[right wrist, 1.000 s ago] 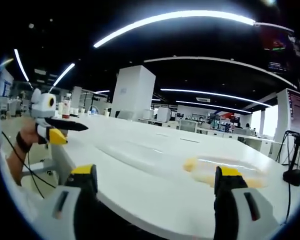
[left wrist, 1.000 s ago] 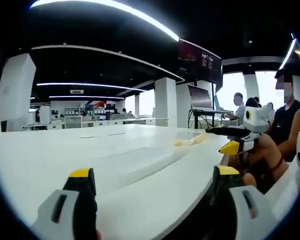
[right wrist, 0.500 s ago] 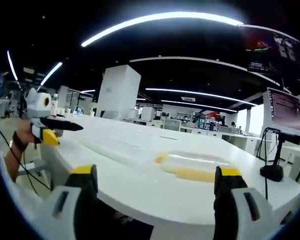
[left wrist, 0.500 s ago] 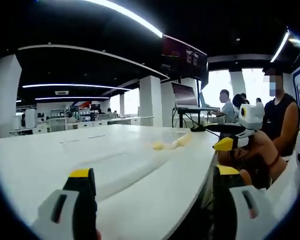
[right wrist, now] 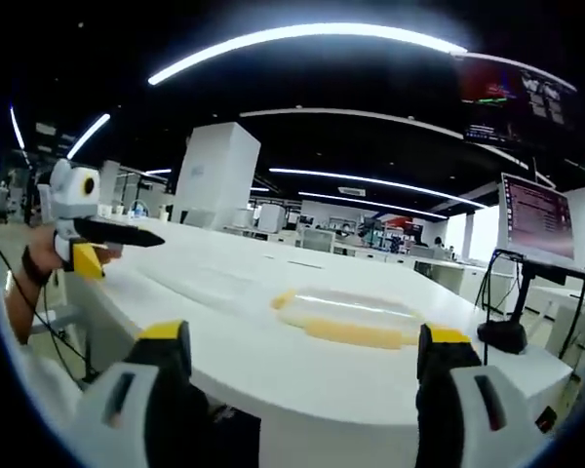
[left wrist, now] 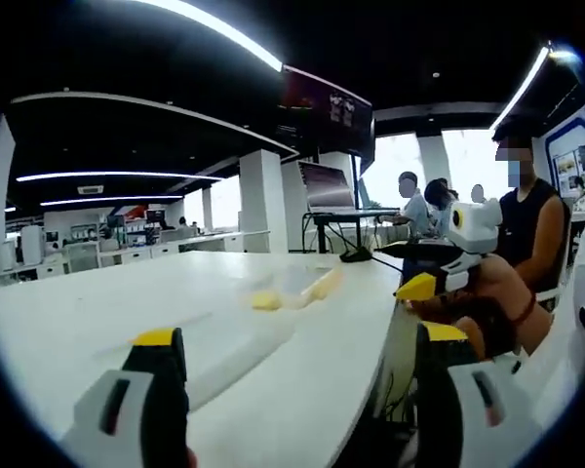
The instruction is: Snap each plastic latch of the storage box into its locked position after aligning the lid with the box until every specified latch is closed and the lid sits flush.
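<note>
While both grippers hover at the near edge of the white table (right wrist: 224, 322), the right gripper (right wrist: 297, 361) has its jaws wide apart and empty; the clear storage box (right wrist: 346, 317) with yellow latches lies ahead between them. The left gripper (left wrist: 292, 361) is likewise spread, the box (left wrist: 292, 288) beyond its jaws

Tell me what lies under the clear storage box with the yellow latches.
The storage box rests directly on the white table, away from both claws. Glare and the low viewing angle hide its contents and whether a lid is on.
</note>
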`<state>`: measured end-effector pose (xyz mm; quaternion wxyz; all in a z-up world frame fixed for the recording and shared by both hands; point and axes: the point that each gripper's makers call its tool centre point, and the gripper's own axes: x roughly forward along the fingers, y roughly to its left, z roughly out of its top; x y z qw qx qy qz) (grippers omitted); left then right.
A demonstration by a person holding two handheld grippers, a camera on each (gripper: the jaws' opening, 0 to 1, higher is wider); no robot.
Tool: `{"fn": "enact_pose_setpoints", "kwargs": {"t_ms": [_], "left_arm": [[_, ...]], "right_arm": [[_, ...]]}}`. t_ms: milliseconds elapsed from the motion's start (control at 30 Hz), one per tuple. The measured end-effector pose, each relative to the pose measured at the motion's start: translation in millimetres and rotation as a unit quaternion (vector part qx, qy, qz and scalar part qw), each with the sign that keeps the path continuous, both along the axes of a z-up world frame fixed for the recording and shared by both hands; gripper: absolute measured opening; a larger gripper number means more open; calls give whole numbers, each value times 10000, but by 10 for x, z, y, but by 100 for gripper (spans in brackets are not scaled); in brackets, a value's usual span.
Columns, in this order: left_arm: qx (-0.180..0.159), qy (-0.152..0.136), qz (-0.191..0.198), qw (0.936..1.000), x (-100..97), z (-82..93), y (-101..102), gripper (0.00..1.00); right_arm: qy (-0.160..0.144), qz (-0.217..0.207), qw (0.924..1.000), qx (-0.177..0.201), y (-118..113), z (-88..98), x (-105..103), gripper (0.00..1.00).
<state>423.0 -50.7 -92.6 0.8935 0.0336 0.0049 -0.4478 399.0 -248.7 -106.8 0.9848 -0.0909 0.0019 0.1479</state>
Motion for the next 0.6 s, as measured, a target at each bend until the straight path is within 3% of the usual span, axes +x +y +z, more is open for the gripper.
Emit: {"fn": "enact_pose_setpoints", "kwargs": {"t_ms": [600], "left_arm": [[124,66,-584,9982,-161,-94,-495,98]], "right_arm": [[89,-424,9991,-23,-399,-90,-159,96]]}}
